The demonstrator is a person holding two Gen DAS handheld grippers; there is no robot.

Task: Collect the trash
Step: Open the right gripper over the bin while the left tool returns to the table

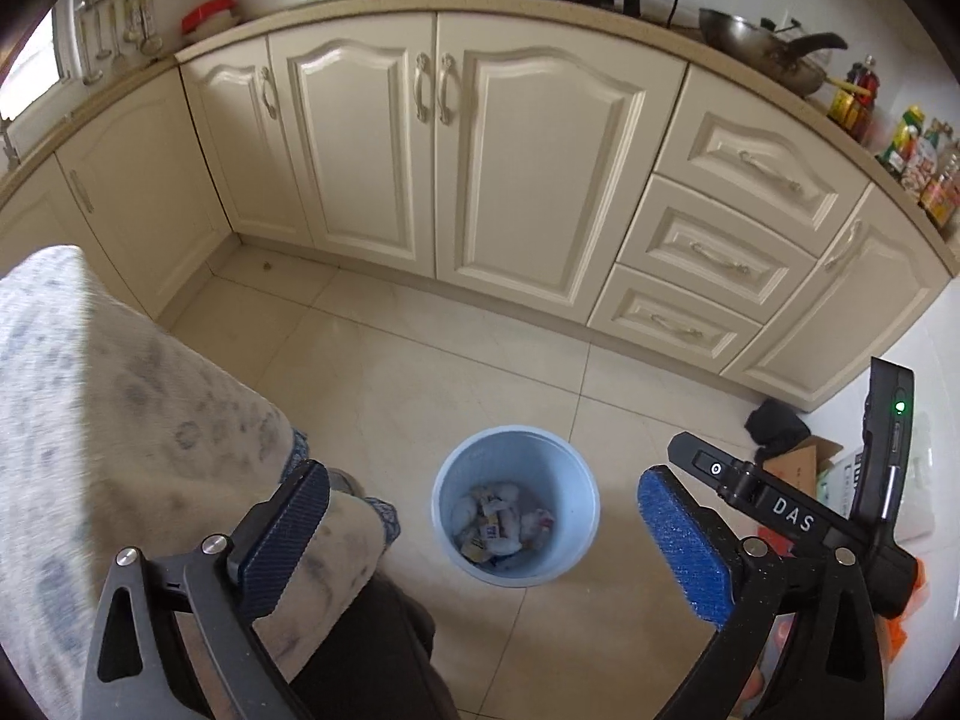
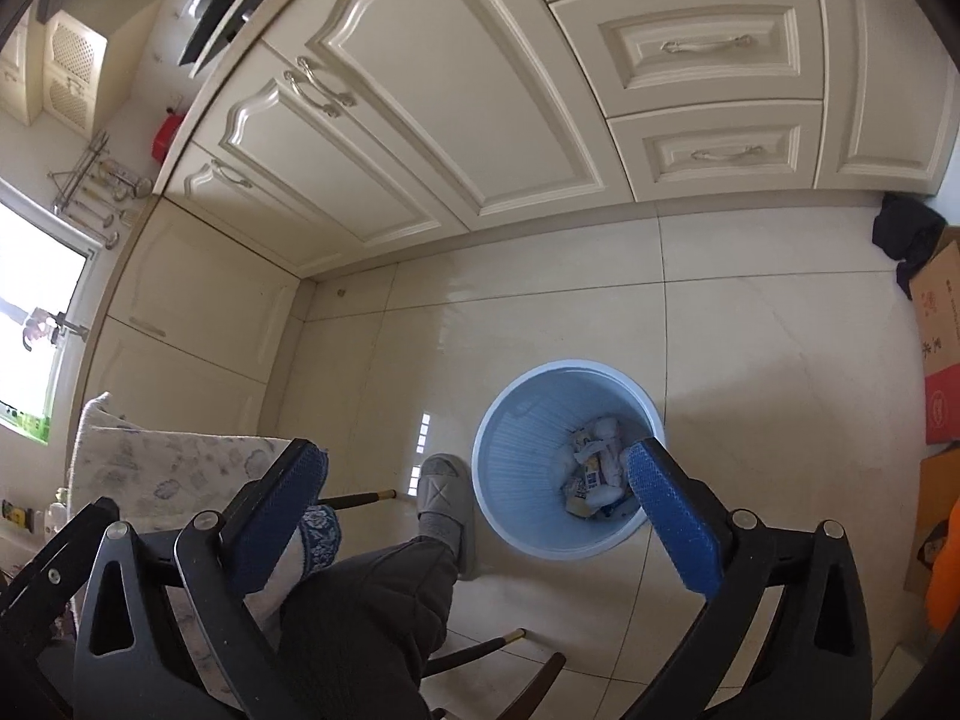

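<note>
A light blue trash bin [image 1: 447, 495] stands on the tiled kitchen floor, holding crumpled white paper and wrappers [image 1: 501, 525]. My left gripper [image 1: 483, 540] is open and empty, held high above the bin. My right gripper [image 2: 480, 516] is open and empty too, above the bin [image 2: 522, 438], with trash [image 2: 594, 468] seen between its fingers. The body of the right gripper [image 1: 792, 516] shows at the right of the left wrist view.
Cream cabinets [image 1: 432, 150] and drawers [image 1: 714, 258] line the far side. The person's leg and grey slipper [image 2: 444, 504] are left of the bin. Cardboard boxes [image 2: 939, 348] and a black cloth [image 2: 906, 234] sit at right. A patterned cloth [image 1: 108, 420] covers the left.
</note>
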